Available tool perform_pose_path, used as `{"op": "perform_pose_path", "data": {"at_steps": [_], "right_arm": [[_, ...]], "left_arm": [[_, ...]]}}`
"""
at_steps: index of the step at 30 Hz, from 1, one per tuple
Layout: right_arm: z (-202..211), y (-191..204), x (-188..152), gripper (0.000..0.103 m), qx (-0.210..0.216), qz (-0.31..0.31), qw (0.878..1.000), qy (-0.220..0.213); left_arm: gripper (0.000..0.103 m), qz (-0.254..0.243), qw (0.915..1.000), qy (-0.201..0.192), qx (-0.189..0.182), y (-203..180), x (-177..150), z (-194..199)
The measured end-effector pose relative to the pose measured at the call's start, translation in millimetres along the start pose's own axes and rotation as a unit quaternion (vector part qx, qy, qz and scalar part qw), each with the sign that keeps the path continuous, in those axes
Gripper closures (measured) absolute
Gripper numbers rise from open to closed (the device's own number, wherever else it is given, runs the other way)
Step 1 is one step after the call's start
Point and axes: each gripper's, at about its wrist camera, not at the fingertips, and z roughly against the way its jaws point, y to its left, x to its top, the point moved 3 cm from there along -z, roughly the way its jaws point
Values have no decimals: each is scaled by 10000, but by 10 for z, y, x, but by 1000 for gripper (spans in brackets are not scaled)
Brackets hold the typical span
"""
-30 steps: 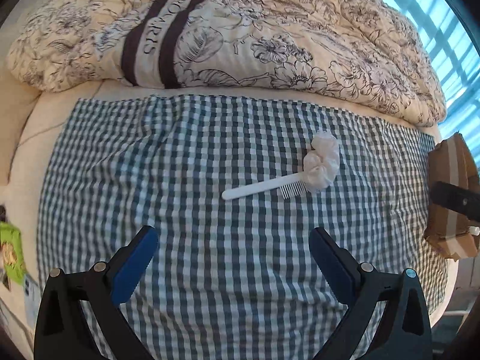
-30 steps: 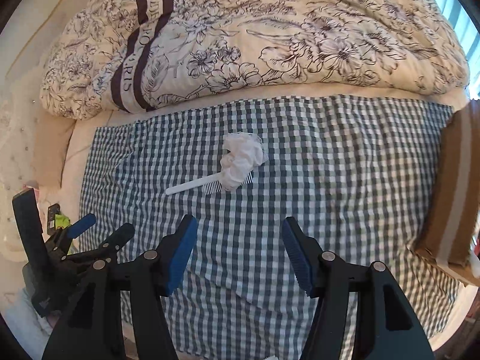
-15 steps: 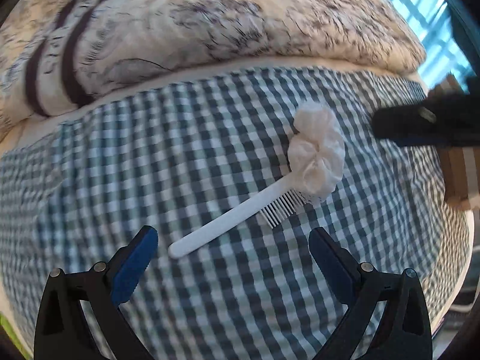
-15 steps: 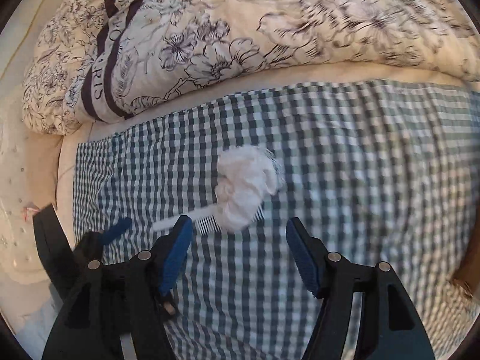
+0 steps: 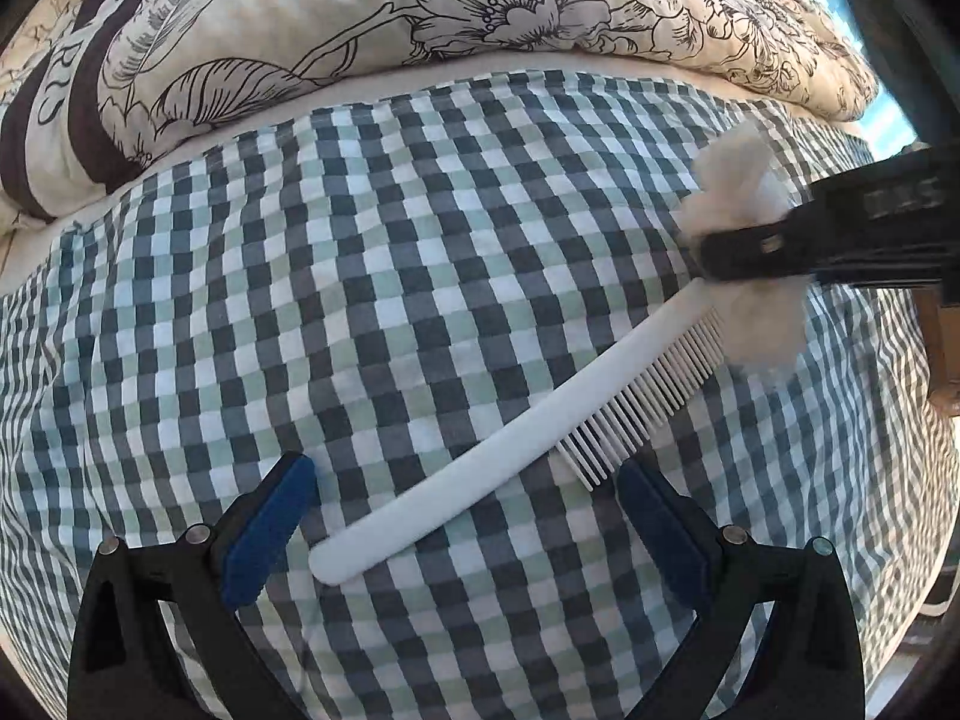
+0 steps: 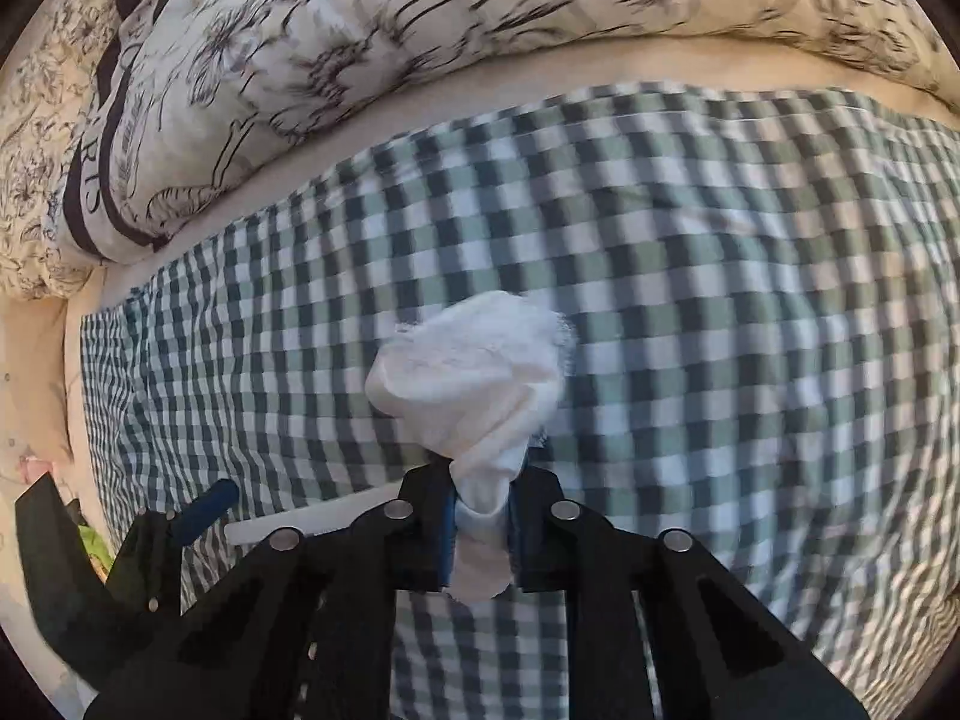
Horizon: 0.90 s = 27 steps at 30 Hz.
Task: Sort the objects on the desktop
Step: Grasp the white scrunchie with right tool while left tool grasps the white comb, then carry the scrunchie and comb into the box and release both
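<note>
The white comb (image 5: 528,420) is lying flat on the checked cloth (image 5: 360,276) directly ahead of your left tongs (image 5: 462,516), its long axis running on a diagonal: the plain handle end is sitting low between the two blue pads, nearer the left one, and the toothed end is climbing away to the upper right. Your left tongs are standing wide open and gripping nothing, so you are already straddling the handle; judging by that slant, you will probably need to twist the wrist so the pads close across the narrow width instead of along the length.

At the far toothed end, the white scrunchie (image 6: 474,384) is bunched up, and your right tongs (image 6: 480,534) are closed tight on its lower fold. In the left view its fabric is touching or overlapping the comb's tip, though whether it is caught on the teeth you cannot tell. If it is, lifting it could drag the comb out of line.

Beyond the cloth, the flowered quilt (image 5: 420,18) is heaped along the back of the bed, well apart from both things. Nothing is standing between your left tongs and the handle.
</note>
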Motion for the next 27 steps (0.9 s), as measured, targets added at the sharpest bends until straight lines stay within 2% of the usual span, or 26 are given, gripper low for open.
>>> {"op": "perform_pose_path", "data": {"at_steps": [3,6,8,9,10,11,13,15,20,27], "right_arm": [[258,-145,-43,91,19,-150,9995,-278],[398,-321,-136,90,232,-369,9989,-148],[451,-437,-228,87,215,-479,9986,-62],[462,-495,-282,87,158,-474,9987,36],[485,-539,-339,87,117,-488,9987,54],[510,-580,-408,87,100,-517,9986,76],[539,-674,-541,87,79,-629,9979,150],[568,-755,-675,87,98,-741,9969,232],[669,-784,-923,86,84,-702,9969,348],[877,-796,-1039,86,161,-710,9972,148]], "left_arm": [[0,-104,9999,-45,-16,-24,-8,-14],[0,-409,9990,-162,-55,-55,-36,-20],[0,-725,9971,-161,-138,-73,-66,-24],[7,-860,9960,-168,-181,-77,-75,-8],[25,-996,9946,-209,-206,-80,-83,21],[34,-1092,9935,-251,-175,-78,-83,56],[66,-1143,9930,-255,-176,-55,-63,136],[90,-1054,9939,-233,-215,2,-20,185],[91,-930,9946,-212,-411,-87,-17,334],[91,-379,9965,-392,-627,-141,-64,628]]}}
